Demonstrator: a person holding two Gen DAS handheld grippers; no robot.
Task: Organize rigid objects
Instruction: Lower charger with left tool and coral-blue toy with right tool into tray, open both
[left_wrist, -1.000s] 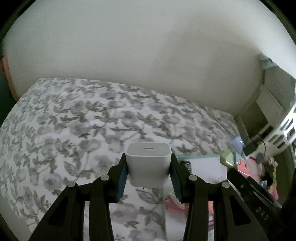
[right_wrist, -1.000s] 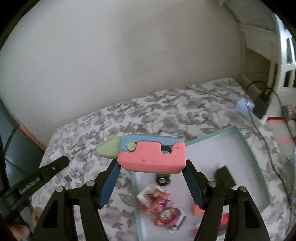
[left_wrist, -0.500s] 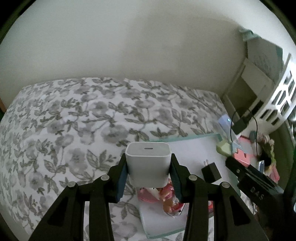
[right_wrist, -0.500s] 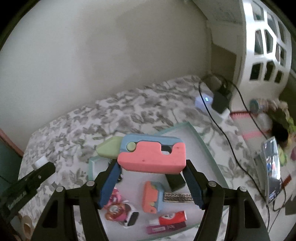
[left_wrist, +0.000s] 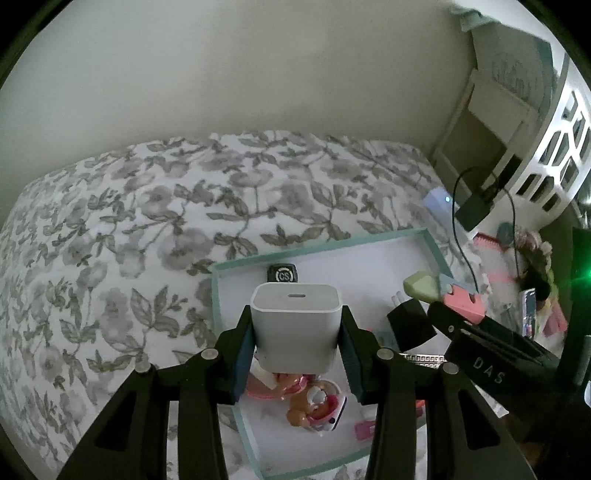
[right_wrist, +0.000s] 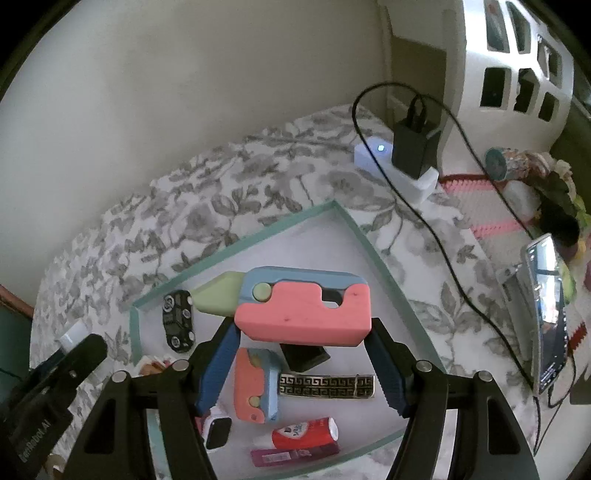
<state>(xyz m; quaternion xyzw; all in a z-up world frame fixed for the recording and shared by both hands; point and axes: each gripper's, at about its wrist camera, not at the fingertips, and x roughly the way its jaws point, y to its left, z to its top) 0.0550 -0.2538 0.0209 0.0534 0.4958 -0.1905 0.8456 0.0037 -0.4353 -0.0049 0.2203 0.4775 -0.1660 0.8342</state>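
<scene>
White charger (left_wrist: 295, 325) hides part of the pink doll toy (left_wrist: 314, 402).

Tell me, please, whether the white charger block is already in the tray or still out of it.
Out: the white charger block is clamped in the left hand-held gripper above the teal-rimmed tray.

A plain cream wall (left_wrist: 258, 74) rises behind a bed (left_wrist: 147, 206) with grey floral cover; white latticed furniture (right_wrist: 517, 74) stands at right.

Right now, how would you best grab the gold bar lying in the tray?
Probably from straight above, pads across the gold bar's narrow width near its middle. It lies flat and long on the tray floor, with the black plug close behind one long edge, so come in clear of that.
</scene>
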